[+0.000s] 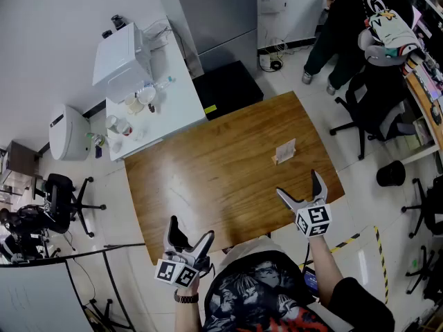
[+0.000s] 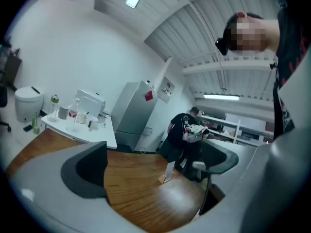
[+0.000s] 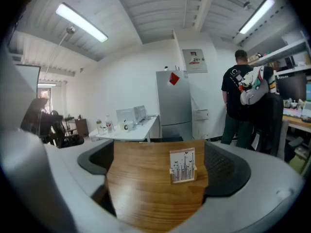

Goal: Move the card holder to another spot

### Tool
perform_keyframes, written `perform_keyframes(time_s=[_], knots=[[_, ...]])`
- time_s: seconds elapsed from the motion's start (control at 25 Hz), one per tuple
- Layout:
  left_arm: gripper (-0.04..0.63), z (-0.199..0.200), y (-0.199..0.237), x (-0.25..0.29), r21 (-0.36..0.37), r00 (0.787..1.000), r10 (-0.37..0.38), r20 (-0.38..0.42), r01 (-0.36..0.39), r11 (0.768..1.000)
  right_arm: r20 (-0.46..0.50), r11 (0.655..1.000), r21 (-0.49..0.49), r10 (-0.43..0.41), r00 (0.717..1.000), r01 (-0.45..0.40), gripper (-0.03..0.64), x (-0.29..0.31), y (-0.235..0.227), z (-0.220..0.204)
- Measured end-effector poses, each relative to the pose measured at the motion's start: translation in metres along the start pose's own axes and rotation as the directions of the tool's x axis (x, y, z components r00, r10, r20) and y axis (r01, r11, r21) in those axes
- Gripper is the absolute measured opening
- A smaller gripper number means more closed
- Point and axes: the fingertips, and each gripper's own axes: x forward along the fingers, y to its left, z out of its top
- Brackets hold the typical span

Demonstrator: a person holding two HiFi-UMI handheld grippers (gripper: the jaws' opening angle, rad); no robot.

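The card holder (image 1: pixel 284 151) is a small light wooden stand with a white printed card upright in it, on the right part of the brown wooden table (image 1: pixel 208 178). In the right gripper view the card holder (image 3: pixel 182 167) stands ahead between the jaws, apart from them. My right gripper (image 1: pixel 302 189) hovers open near the table's front right edge, short of the holder. At the front left edge my left gripper (image 1: pixel 191 235) is open and empty. From the left gripper view the card holder (image 2: pixel 166 173) shows far off to the right.
A white side table (image 1: pixel 149 102) with a white appliance, cups and bottles abuts the far left corner. A black box (image 1: pixel 227 88) lies on the floor behind the table. An office chair (image 1: pixel 370 99) and a standing person (image 1: pixel 342 26) are at the far right.
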Motion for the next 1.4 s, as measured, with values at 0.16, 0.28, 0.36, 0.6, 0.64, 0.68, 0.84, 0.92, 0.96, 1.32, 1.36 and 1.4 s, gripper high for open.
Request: perform_keyframes(time_s=[0.16,0.28,0.36,0.6,0.64,0.68,0.84,0.92,0.96,1.32,1.36,1.4], knots=[[0.595,-0.001,-0.009,0.016,-0.031,0.999,0.015,0.043,-0.014,0.999,-0.176,0.999,-0.023,-0.025,0.984,0.022,0.581,0.069,-0.047,-0.078],[0.595,-0.007,-0.014,0.022,-0.020,0.998,0.060,0.022,-0.059,0.998,-0.294,0.998,-0.017,-0.061,0.954,0.058,0.581,0.124,-0.087,-0.130],[0.594,-0.008,-0.017,0.022,0.015,0.996,0.091,0.009,-0.091,0.996,-0.324,0.996,-0.041,-0.091,0.941,0.083,0.581,0.155,-0.107,-0.145],[0.594,-0.011,-0.017,0.016,0.025,0.988,0.152,0.007,-0.152,0.988,-0.415,0.998,-0.065,-0.032,0.909,0.006,0.575,0.197,-0.101,-0.158],[0.594,-0.011,-0.015,0.015,0.021,0.987,0.162,0.012,-0.162,0.987,-0.418,0.997,-0.079,-0.036,0.908,0.003,0.563,0.197,-0.099,-0.160],[0.594,-0.010,-0.013,0.014,0.018,0.985,0.171,0.019,-0.171,0.985,-0.413,0.996,-0.091,-0.041,0.910,0.004,0.561,0.195,-0.097,-0.161],[0.589,-0.001,-0.004,0.013,0.044,0.978,0.202,0.046,-0.204,0.978,-0.302,0.995,-0.104,-0.043,0.952,0.012,0.558,0.164,-0.073,-0.116],[0.588,0.006,0.006,0.010,0.071,0.975,0.215,0.056,-0.219,0.973,-0.196,0.992,-0.123,-0.044,0.980,0.020,0.557,0.136,-0.054,-0.065],[0.576,0.009,0.012,0.008,0.083,0.973,0.221,0.061,-0.225,0.971,-0.148,0.991,-0.132,-0.044,0.988,0.025,0.557,0.121,-0.044,-0.041],[0.189,0.036,0.014,-0.024,-0.036,0.976,0.058,0.210,-0.052,0.998,0.040,0.991,-0.125,-0.052,0.998,0.057,0.558,0.015,0.028,0.078],[0.181,0.038,0.012,-0.027,-0.028,0.975,0.053,0.218,-0.048,0.998,0.049,0.990,-0.130,-0.054,0.997,0.060,0.558,0.011,0.033,0.082],[0.181,0.039,0.013,-0.030,-0.019,0.974,0.058,0.220,-0.055,0.998,0.058,0.989,-0.134,-0.056,0.997,0.063,0.558,0.008,0.037,0.086]])
